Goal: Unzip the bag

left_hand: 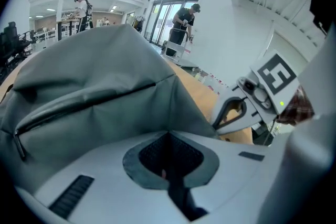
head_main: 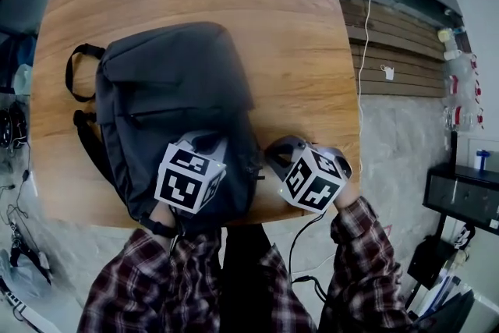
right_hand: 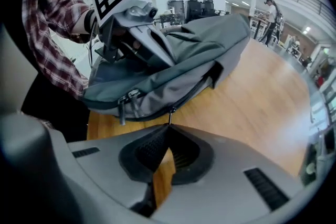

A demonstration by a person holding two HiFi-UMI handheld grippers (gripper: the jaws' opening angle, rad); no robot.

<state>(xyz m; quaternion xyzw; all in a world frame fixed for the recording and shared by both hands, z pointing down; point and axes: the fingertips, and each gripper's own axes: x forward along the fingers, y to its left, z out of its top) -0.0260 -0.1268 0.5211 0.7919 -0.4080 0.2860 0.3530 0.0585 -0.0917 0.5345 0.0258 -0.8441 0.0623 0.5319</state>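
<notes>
Both claws are closed on something. The right claw (right_hand: pixel 169 127) has its tips together on a small metal pull (right_hand: pixel 171 115) that hangs from the side zip (right_hand: pixel 195 87) of the bag (head_main: pixel 179 97). The left claw (left_hand: pixel 168 134) is pressed shut, and grey bag cloth rises straight from its tips, so it looks pinched on a fold at the bag's near end.

The bag lies flat on the tabletop (head_main: pixel 296 51), left of centre. Its bottom is close to the near edge and its carry loop points to the left edge. Seen from the head, the left claw (head_main: pixel 204 143) sits over the bag's near end and the right claw (head_main: pixel 265 160) is against the bag's right flank, near the near edge.

The bag seems soft, slack and light, since the cloth sags and creases around the seams. A pull on the zip alone would likely drag or bunch the whole bag, so it needs an anchor close behind the slider, which the left claw appears to give. The pull is thin, smooth metal that could slip out or twist, so it is best held deep in the pads and drawn along the line of the zip. Two more pulls (right_hand: pixel 126 102) hang together nearer the bag's bottom, untouched.
</notes>
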